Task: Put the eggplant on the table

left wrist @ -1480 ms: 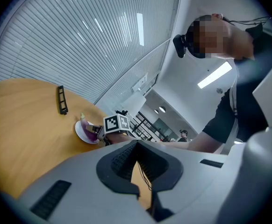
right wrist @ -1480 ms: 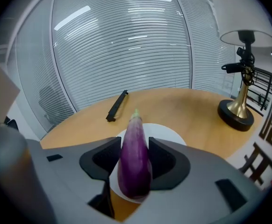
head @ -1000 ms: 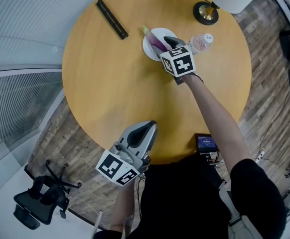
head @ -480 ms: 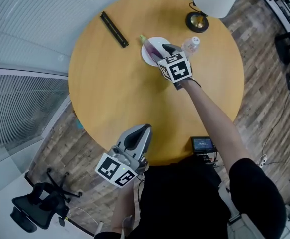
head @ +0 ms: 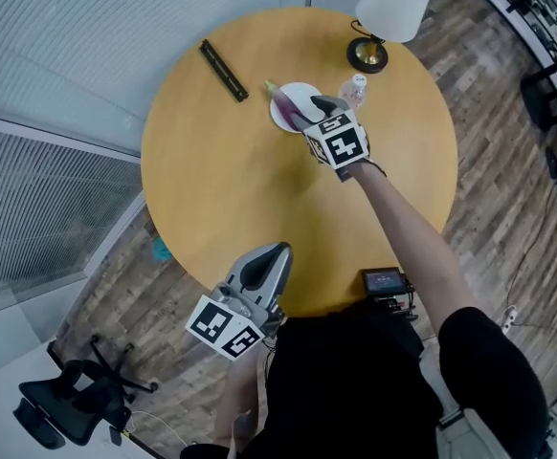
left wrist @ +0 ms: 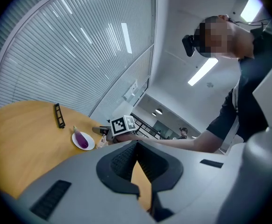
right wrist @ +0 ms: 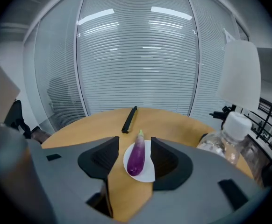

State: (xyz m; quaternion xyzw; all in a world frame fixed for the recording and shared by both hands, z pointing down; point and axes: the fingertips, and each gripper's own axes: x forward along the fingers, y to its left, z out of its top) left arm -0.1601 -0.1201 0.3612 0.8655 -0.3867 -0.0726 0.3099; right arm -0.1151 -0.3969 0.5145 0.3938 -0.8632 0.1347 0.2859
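Glossy purple eggplant point(right wrist: 137, 155) on its round white plate point(right wrist: 148, 172) lies lengthwise straight ahead of the right gripper point(right wrist: 134, 147) — jaws wide, empty; the closed left gripper point(head: 275, 251) sits far lower in frame.

Plate and eggplant partly covered

In the head view, the plate point(head: 281, 115) and eggplant point(head: 280, 95) are partly hidden by the right gripper point(head: 316, 105); the lamp shade point(head: 393, 3) is cut off by the top edge.

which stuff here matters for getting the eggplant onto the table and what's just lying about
In the job: eggplant, white plate under it, open right claw, table.
Lying about: black bar, water bottle, lamp.
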